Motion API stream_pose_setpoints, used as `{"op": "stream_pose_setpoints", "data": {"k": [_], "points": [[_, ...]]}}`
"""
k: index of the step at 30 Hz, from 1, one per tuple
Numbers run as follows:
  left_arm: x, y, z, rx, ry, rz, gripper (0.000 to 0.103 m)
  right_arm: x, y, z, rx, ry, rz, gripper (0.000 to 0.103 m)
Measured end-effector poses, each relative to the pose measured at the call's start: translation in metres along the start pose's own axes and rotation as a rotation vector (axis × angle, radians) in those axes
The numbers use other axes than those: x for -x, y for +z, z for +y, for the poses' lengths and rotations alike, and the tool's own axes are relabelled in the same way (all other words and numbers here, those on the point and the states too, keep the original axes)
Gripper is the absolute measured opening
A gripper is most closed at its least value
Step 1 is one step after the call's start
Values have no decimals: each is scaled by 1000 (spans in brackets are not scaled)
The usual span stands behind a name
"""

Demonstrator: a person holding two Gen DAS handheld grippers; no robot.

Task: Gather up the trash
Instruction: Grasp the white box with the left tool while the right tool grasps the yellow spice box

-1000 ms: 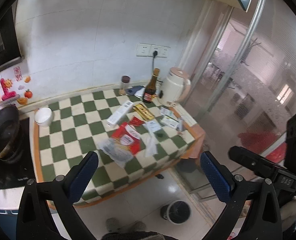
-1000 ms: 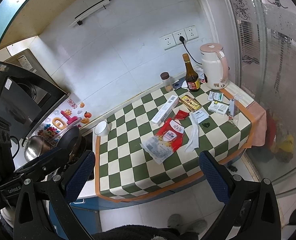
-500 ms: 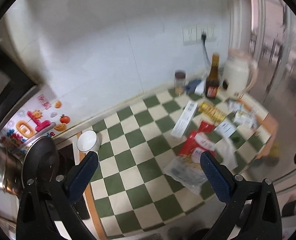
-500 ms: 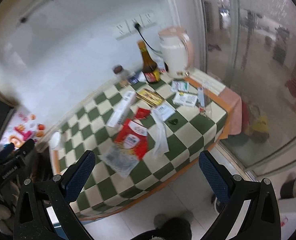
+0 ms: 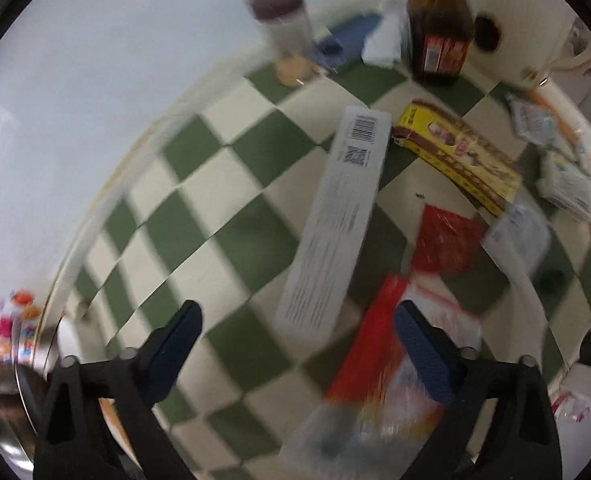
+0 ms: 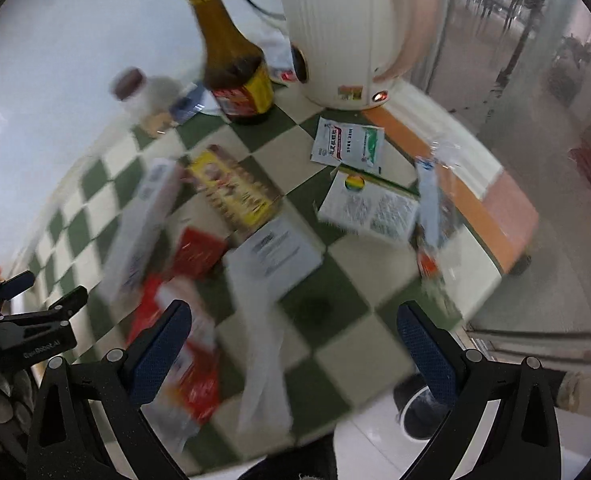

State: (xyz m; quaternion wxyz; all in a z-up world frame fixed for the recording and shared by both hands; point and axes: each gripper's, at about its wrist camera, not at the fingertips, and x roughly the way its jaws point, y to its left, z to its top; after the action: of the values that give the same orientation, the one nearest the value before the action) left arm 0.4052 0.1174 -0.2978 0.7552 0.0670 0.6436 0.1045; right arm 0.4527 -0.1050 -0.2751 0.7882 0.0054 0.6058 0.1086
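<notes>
Trash lies scattered on the green-and-white checked table (image 5: 223,184). My left gripper (image 5: 295,320) hovers close over the near end of a long white box (image 5: 343,216). Its jaws are closing and its pads are clear of the box. To the right lie a yellow box (image 5: 455,160), a red sachet (image 5: 447,244) and a red-and-white bag (image 5: 383,360). My right gripper (image 6: 294,316) stands open above a white tissue strip (image 6: 263,360) and a paper slip (image 6: 275,252), holding nothing. Printed sachets (image 6: 347,140) and a leaflet box (image 6: 371,208) lie further back.
A brown bottle (image 6: 231,60), a lidded jar (image 5: 283,20) and a cream kettle (image 6: 347,28) stand by the tiled wall. A pan (image 5: 7,420) sits at the left. A bin (image 6: 419,404) stands on the floor by the glass door (image 6: 535,80).
Both grippers have dropped steeply from a wide view of the room to close above the table and now point down at the trash. The left jaws have narrowed a little.
</notes>
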Motion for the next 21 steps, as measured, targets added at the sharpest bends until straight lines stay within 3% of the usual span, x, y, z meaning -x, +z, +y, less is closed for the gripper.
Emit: {"op": "stream_pose_setpoints", "data": {"k": [5,6,7,11,15,17,19,21], "points": [[-54,51,-19,-81,10,77,82,-67,57,8,67,-21,83,103],[-60,56,-20,-94,15,85,70,-78,66,13,88,-24,99,103],[-64,58,-16,-84,-2,99,48,-85,72,18,108,-24,111,103],[-64,53,17,44,-21,131,48,-117,92,50,234,-28,154,103],[-67,30,70,290,-23,193,47,-154,100,90,380,-58,199,103],[-70,21,85,351,-44,206,49,-166,100,101,414,-82,210,101],[-80,15,91,357,-71,255,52,-180,101,108,424,-99,235,81],[-78,11,95,362,-72,234,52,-188,104,112,403,-81,233,75]]}}
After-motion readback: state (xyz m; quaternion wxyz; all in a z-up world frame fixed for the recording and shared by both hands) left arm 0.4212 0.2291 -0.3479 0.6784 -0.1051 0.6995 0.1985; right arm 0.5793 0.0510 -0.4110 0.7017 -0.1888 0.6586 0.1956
